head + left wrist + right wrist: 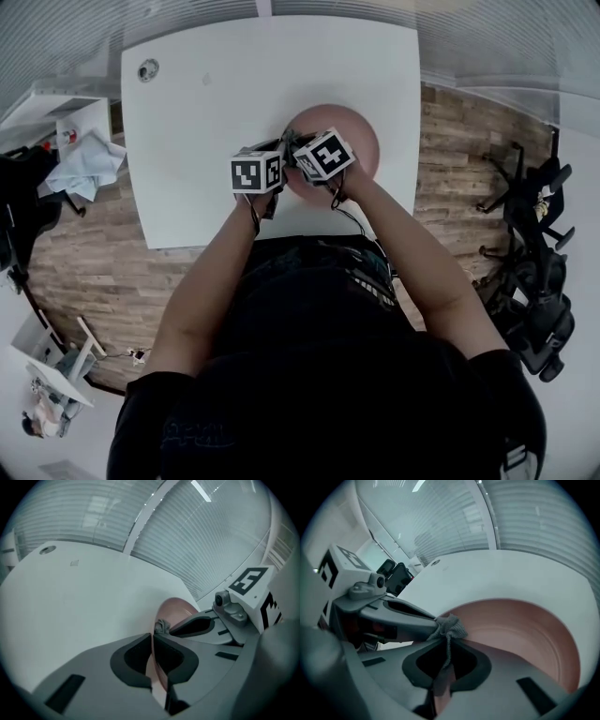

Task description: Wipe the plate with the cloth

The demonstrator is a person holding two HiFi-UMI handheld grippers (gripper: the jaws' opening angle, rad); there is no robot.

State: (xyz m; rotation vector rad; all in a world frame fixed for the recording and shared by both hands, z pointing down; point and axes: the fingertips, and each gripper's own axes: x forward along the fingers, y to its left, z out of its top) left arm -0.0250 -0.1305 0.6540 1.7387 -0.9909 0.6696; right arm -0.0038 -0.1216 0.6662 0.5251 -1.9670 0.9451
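A pink plate (pixel 354 129) lies on the white table (pixel 206 122), close to its right front corner. In the left gripper view my left gripper (pixel 153 638) is shut on the plate's near rim (pixel 177 610), a thin pink edge running between the pads. My right gripper (pixel 446 640) is shut on a small grey cloth (pixel 451 626), bunched up and resting on the plate's (pixel 525 630) inner left edge. The cloth (pixel 162 626) sits just past the left jaws. From the head camera both marker cubes (pixel 256 172) (pixel 324 155) sit side by side at the plate's left rim and hide the jaws.
A round grommet (pixel 148 68) sits at the table's far left corner. The table's front edge runs just below my grippers. On the wooden floor to the right stand black office chairs (pixel 534 244). A light cloth (pixel 89 161) lies on a side surface at left.
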